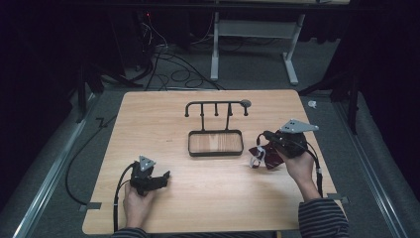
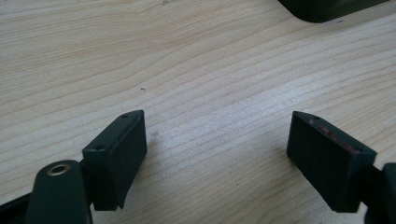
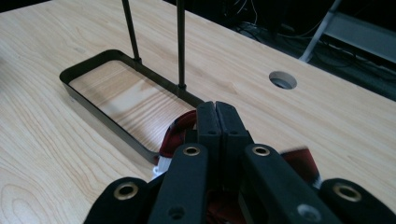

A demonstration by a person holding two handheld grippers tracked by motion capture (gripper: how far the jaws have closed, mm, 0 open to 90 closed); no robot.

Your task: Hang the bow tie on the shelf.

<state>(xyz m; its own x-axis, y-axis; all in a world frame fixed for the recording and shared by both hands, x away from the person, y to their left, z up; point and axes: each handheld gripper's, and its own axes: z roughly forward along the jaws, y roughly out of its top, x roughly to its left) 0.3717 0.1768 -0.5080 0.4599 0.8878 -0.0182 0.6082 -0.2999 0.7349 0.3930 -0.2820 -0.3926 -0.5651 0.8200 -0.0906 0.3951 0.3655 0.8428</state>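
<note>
One dark red cloth with white bits (image 1: 264,154) hangs off the table, pinched in the right gripper (image 1: 261,144), whose two black jaws are pressed tight together on it. It hangs just right of one black metal rack with a flat tray at the bottom (image 1: 216,144). The rack's top bar carries four short pegs. The left gripper (image 1: 161,179) sits low over the light wooden table (image 1: 163,119), with its jaws spread wide and nothing between them. No words or labels can be read anywhere.
</note>
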